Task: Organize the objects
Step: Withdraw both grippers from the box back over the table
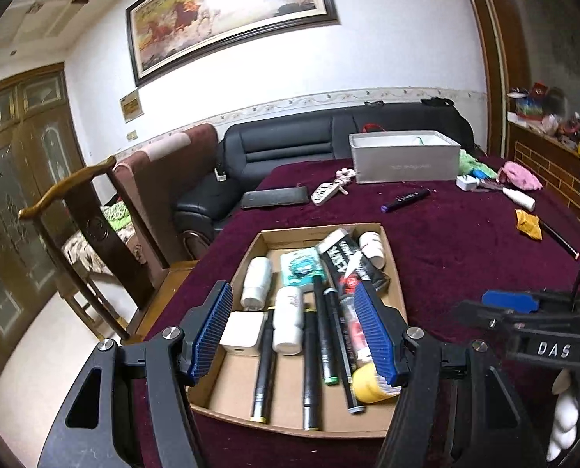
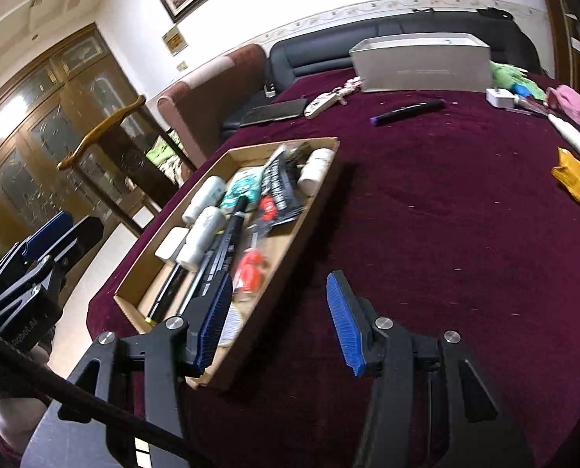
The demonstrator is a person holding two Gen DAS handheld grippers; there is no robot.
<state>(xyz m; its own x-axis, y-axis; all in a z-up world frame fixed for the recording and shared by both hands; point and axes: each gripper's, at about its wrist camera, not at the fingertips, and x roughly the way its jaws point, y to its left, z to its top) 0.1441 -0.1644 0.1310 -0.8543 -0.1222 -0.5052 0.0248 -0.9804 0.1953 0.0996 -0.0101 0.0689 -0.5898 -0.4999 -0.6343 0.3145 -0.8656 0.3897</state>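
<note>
Over the near end of the shallow brown cardboard tray point(image 1: 391, 261) the left gripper point(image 1: 294, 335) is hovering, its blue ribbed pads standing moderately apart with nothing pinched between them. Just right of the tray, the right gripper point(image 2: 282, 319) is hanging above the dark red velvet tablecloth point(image 2: 446, 234), its jaws likewise parted and holding nothing.

Inside the tray, several long black pens point(image 1: 311, 366) are lying lengthwise side by side, one of them a black marker with a green end point(image 1: 325, 335). A small yellow-capped roll point(image 1: 370, 384) is sitting at the tray's near right corner. Left of the pens a white square charger point(image 1: 241, 335) and two white cylindrical bottles point(image 1: 288, 323) are resting. Toward the tray's far end are lying a teal blister pack point(image 1: 299, 269), a black packet with white lettering point(image 1: 348, 261) and another white bottle point(image 1: 372, 247).

Beyond the tray, on the cloth, a black marker with a purple end point(image 1: 405, 199), a flat black case point(image 1: 274, 197) and a white key fob point(image 1: 325, 194) are lying apart. Farther beyond the tray an open grey rectangular box point(image 1: 405, 162) is standing, with a black leather sofa point(image 1: 290, 144) behind it. Well to the tray's right, a crumpled yellow cloth point(image 1: 527, 224) is lying.
</note>
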